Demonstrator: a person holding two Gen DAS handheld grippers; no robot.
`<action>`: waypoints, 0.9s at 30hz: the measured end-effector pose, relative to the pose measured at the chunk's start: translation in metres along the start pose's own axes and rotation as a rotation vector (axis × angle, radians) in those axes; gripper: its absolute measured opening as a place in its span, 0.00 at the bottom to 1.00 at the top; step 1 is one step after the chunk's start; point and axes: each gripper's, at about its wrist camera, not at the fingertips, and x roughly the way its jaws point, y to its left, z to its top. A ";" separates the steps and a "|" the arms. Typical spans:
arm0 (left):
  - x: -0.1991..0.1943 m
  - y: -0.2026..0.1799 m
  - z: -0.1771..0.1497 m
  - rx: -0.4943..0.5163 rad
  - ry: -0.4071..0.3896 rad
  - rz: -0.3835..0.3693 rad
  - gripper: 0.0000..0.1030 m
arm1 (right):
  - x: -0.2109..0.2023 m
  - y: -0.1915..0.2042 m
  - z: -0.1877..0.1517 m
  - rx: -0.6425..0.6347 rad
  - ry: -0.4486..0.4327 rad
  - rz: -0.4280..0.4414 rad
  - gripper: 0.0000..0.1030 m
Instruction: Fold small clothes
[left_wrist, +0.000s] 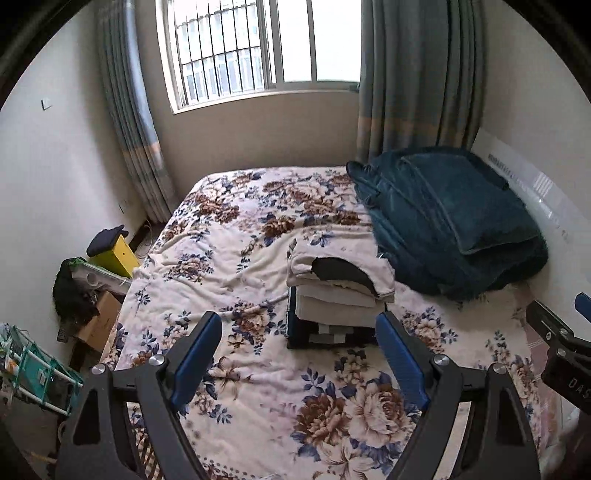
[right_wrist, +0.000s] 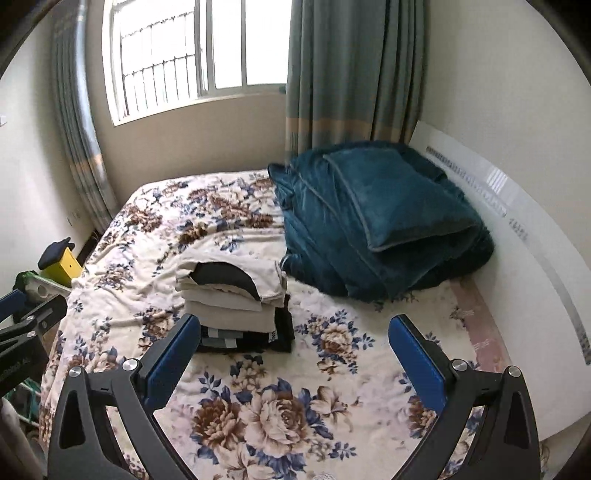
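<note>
A neat stack of folded small clothes (left_wrist: 338, 291) (right_wrist: 236, 299), beige on top with a dark patch and dark pieces underneath, rests in the middle of the flowered bed (left_wrist: 221, 258) (right_wrist: 332, 369). My left gripper (left_wrist: 298, 325) hangs above the bed's near part, open, with nothing between its blue pads (left_wrist: 195, 365); the stack lies just beyond its tips. My right gripper (right_wrist: 294, 328) is likewise open and empty above the bed, with the stack ahead by its left finger. Each gripper shows at the edge of the other's view: the right gripper (left_wrist: 561, 332) and the left gripper (right_wrist: 26, 325).
A folded teal blanket (left_wrist: 450, 218) (right_wrist: 373, 218) lies at the bed's far right against a white headboard (right_wrist: 517, 236). Curtains (left_wrist: 417, 74) flank the window (left_wrist: 251, 48). Left of the bed stand a yellow box (left_wrist: 114, 254), a cardboard box (left_wrist: 98, 321) and a green rack (left_wrist: 40, 373).
</note>
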 end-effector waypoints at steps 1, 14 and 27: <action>-0.008 0.000 -0.001 -0.006 -0.006 0.000 0.83 | -0.010 -0.002 0.000 -0.004 -0.008 0.006 1.00; -0.067 0.006 -0.016 -0.047 -0.068 -0.004 0.83 | -0.087 -0.008 -0.006 -0.016 -0.067 0.056 1.00; -0.081 0.002 -0.020 -0.049 -0.084 0.003 0.87 | -0.091 -0.003 -0.005 -0.041 -0.082 0.069 1.00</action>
